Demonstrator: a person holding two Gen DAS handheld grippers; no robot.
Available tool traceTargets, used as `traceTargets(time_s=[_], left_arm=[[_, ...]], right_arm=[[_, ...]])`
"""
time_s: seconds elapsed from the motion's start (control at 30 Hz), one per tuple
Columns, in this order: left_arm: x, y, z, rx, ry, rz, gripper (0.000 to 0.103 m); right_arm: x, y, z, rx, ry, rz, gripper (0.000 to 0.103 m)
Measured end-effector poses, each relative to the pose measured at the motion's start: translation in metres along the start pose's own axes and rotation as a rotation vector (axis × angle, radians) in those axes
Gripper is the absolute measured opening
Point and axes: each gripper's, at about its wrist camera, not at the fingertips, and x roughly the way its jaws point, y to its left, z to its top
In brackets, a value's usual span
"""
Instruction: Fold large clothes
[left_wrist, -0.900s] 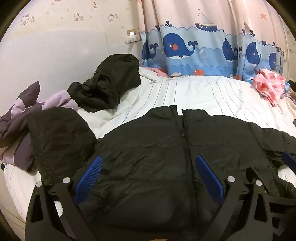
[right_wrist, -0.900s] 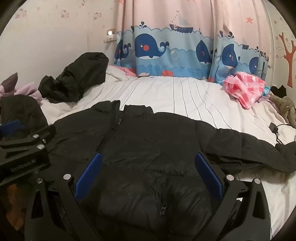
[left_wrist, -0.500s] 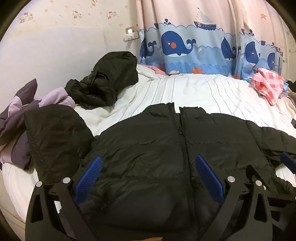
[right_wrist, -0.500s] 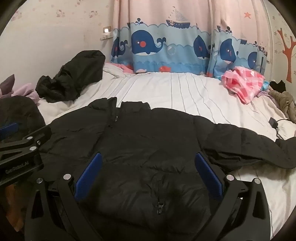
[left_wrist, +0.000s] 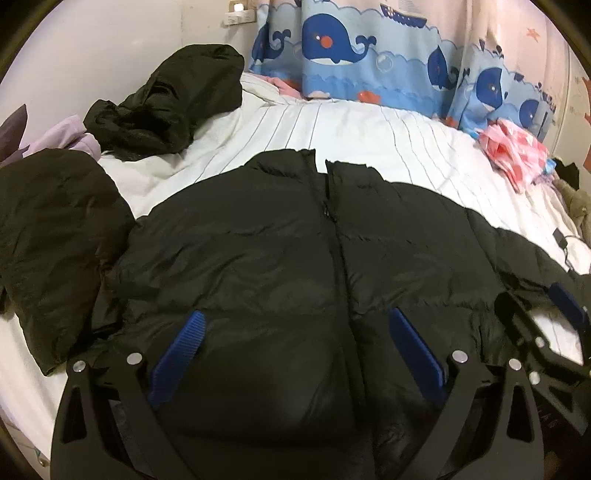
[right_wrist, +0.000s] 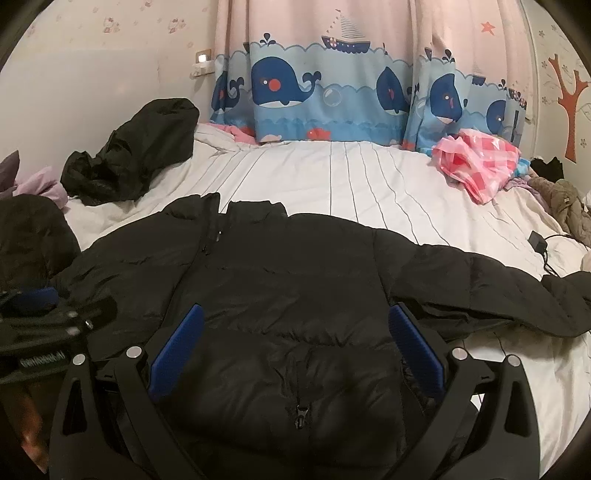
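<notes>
I am holding both tools over the jacket (left_wrist: 280, 236), which is lying face up and zipped on the striped bed (left_wrist: 354, 133), collar toward the curtain (left_wrist: 369, 55), its right sleeve (right_wrist: 480, 288) stretched out flat. The left tool (left_wrist: 295, 350) is hovering with its blue pads spread wide over the lower front, gripping nothing; the right tool (right_wrist: 295, 350) is likewise gaping above the hem near the zip pull. As I judge it, the fold is not yet started. To do it well, I am aiming to pinch only the outer shell at the sleeve and side seam, then carry the sleeve across the chest, keeping the puffy fabric smooth.
</notes>
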Motion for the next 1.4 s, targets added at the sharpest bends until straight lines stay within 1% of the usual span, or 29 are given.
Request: traceTargets(time_s=[0.13,0.27,0.37,0.63,0.87,1.07,1.4], left_arm=[[0.000,0.000,-0.001,-0.011,-0.003,-0.003,0.095],[-0.004,0.004,0.002,-0.027,-0.045,0.026,0.096],[-0.004,0.008,0.004,-0.036,-0.045,0.026,0.096],[-0.003,0.005,0.005,-0.011,-0.055,0.075,0.096],[-0.009,0.003,0.005,0.008,-0.100,0.121,0.096],[-0.010,0.001,0.005,0.019,-0.110,0.128,0.096],[-0.014,0.000,0.004,0.002,-0.141,0.125,0.096]], right_arm=[[0.000,-0.001,0.001,0.009,0.004,-0.001,0.097],[0.001,0.000,0.000,0.007,0.004,-0.004,0.097],[0.001,0.000,0.001,0.005,0.008,-0.001,0.097],[0.003,0.000,0.000,0.010,0.014,0.005,0.097],[0.003,0.001,0.000,0.009,0.013,0.004,0.097],[0.003,0.001,0.000,0.011,0.016,0.006,0.097],[0.003,0.003,0.001,0.015,0.015,0.008,0.097]])
